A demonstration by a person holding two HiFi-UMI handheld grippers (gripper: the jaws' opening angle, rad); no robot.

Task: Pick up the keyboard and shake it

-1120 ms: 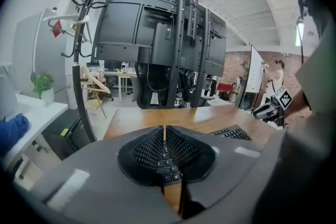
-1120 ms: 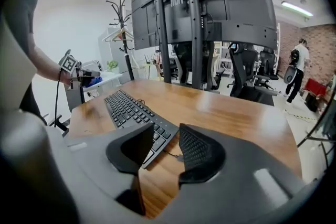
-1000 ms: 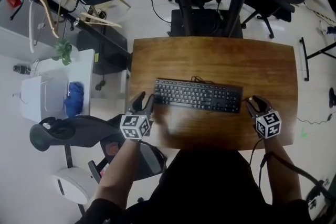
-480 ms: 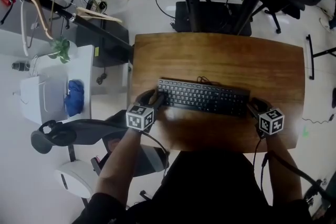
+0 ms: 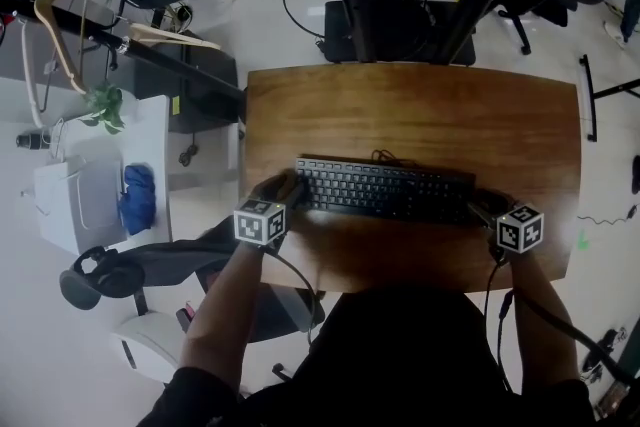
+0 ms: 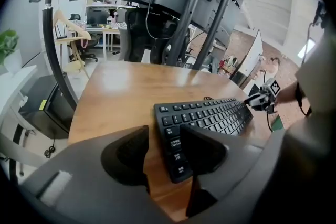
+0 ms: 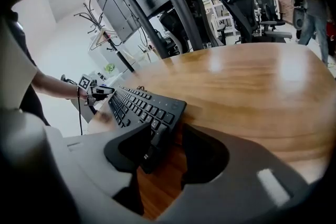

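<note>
A black keyboard lies flat on the wooden table, its cable running off the far edge. My left gripper stands open at the keyboard's left end. In the left gripper view the keyboard has its end between the jaws of the left gripper, with bare wood showing beside the left jaw. My right gripper is at the right end and its jaws are opening. In the right gripper view the near corner of the keyboard lies between the jaws of the right gripper, and wood shows by the right jaw.
Black monitor arms and a base stand behind the table's far edge. To the left are a white side table with a blue cloth, a small plant, hangers on a rack and a black chair.
Both grippers have moved inward from beside the keyboard onto its two ends, and their jaws have widened. The keyboard has stayed on the table.
</note>
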